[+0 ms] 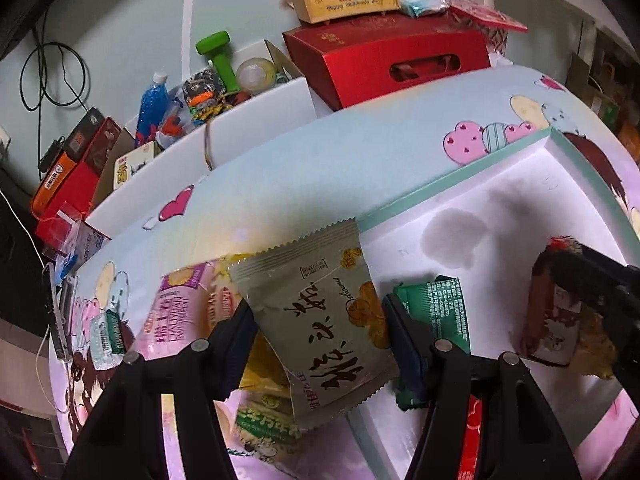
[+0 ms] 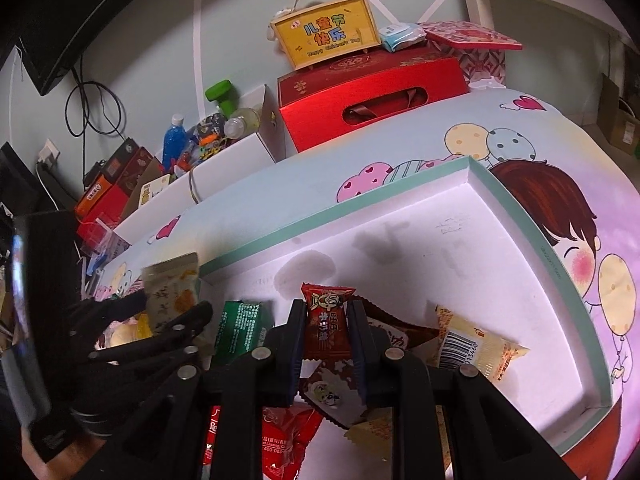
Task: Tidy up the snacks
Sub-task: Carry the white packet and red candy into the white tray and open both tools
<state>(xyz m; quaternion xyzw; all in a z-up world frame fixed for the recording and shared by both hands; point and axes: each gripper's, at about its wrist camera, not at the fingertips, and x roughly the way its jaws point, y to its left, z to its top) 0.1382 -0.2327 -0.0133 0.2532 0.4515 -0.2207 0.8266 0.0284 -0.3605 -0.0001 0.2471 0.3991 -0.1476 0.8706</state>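
Note:
My left gripper [image 1: 318, 320] is shut on a beige snack packet [image 1: 320, 320] with black brush lettering and holds it over the left rim of the shallow white tray [image 1: 480, 176]. It also shows in the right wrist view [image 2: 172, 300]. My right gripper [image 2: 326, 324] is shut on a small red-brown candy packet [image 2: 324, 320] above the tray floor [image 2: 440, 248]. A green packet [image 2: 238, 330], a cream barcode packet [image 2: 476, 346] and red wrappers [image 2: 280, 436] lie in the tray. Pink and yellow packets [image 1: 180, 312] lie on the tablecloth left of the tray.
The table has a cartoon cloth [image 1: 320, 160]. Behind it stand a red gift box [image 2: 372, 100] with a yellow box [image 2: 326, 36] on top, and an open white carton [image 1: 224, 120] of bottles and toys. Boxes and cables are at the far left.

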